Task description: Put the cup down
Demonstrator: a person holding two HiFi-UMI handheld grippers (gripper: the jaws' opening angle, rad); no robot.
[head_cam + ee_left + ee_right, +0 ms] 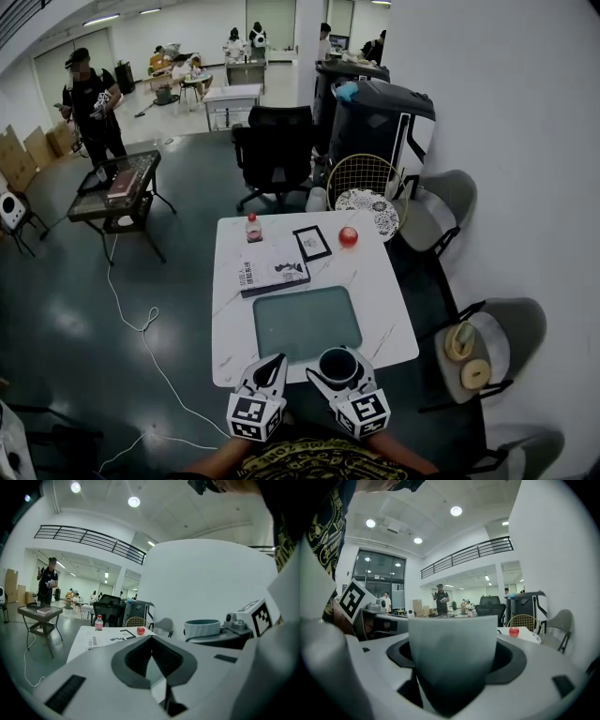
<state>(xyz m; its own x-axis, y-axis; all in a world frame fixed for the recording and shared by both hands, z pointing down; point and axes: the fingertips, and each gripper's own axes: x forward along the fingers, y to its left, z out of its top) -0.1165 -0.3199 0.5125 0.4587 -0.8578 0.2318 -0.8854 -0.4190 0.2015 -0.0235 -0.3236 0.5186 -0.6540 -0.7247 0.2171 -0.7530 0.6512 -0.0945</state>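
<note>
A grey-blue cup [337, 360] hangs upright over the near edge of the white table [380, 281], just past the green mat [305, 323]. My right gripper [339, 371] is shut on the cup, one jaw on each side of it. In the right gripper view the cup [452, 653] fills the space between the jaws of the right gripper [454, 667]. My left gripper [277, 361] is beside it on the left, shut and empty, at the table's front edge. From the left gripper [151, 641] the cup [202, 628] shows to the right.
On the far half of the table lie a book [272, 267], a small bottle [252, 228], a black picture frame [312, 243] and a red ball [348, 236]. Grey chairs [511, 333] stand along the right wall. A black office chair [274, 150] is behind the table.
</note>
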